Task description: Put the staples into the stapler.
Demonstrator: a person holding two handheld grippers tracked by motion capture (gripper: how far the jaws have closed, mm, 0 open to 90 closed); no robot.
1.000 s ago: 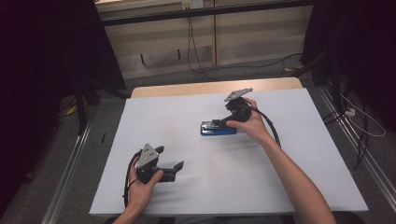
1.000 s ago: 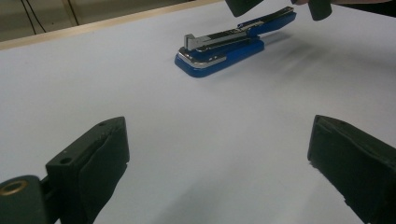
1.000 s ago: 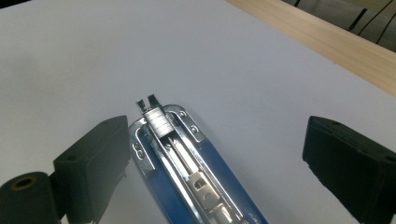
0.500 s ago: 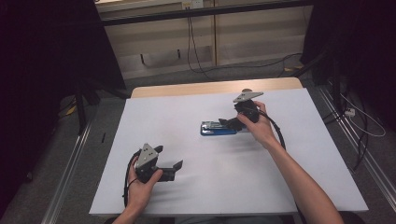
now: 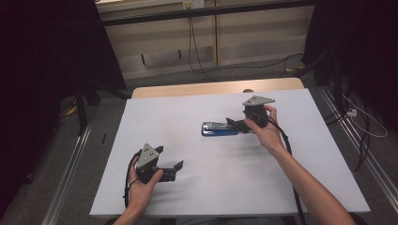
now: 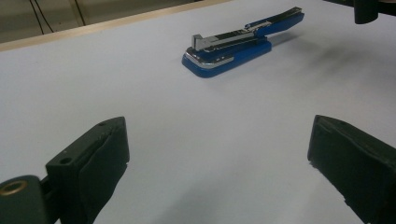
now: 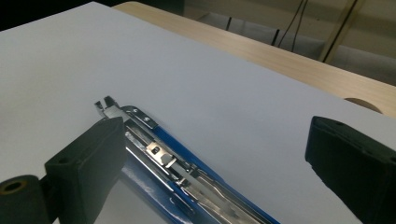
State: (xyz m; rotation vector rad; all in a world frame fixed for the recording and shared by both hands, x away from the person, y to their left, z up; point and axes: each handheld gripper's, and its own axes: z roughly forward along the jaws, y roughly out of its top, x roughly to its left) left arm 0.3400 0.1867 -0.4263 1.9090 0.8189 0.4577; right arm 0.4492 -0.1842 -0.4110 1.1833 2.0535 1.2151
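Blue stapler [image 5: 219, 128] is the thing in play, lying flat on the white table [image 5: 197, 187] a little past the middle, long axis running left to right in the high view.

Nearest the person's edge, the left gripper [image 5: 170, 162] sits low over the table at the near left, gripped in the left hand [image 5: 143, 187], cable looping down beside the wrist. Its jaws stand wide apart with nothing between them but bare white surface. From the left gripper view [image 6: 219, 158], the stapler [image 6: 238, 42] is well apart, up ahead and slightly right of centre, its silver magazine showing along the top.

Farther out, the right gripper [image 5: 234, 123] comes in at the stapler's right end, held by the right hand [image 5: 265, 129], grey three-cornered plate on top. Jaws are spread wide here too, clamping nothing. In the right gripper view [image 7: 215, 154], the stapler [image 7: 187, 172] runs diagonally through the gap, its metal top and blue body passing just beside the left-hand jaw, while the other jaw stands clear of it over white table. Whether that near jaw is touching the metal, cannot tell.

Beyond the white sheet, a strip of wooden tabletop [image 5: 216, 88] shows at the far edge.
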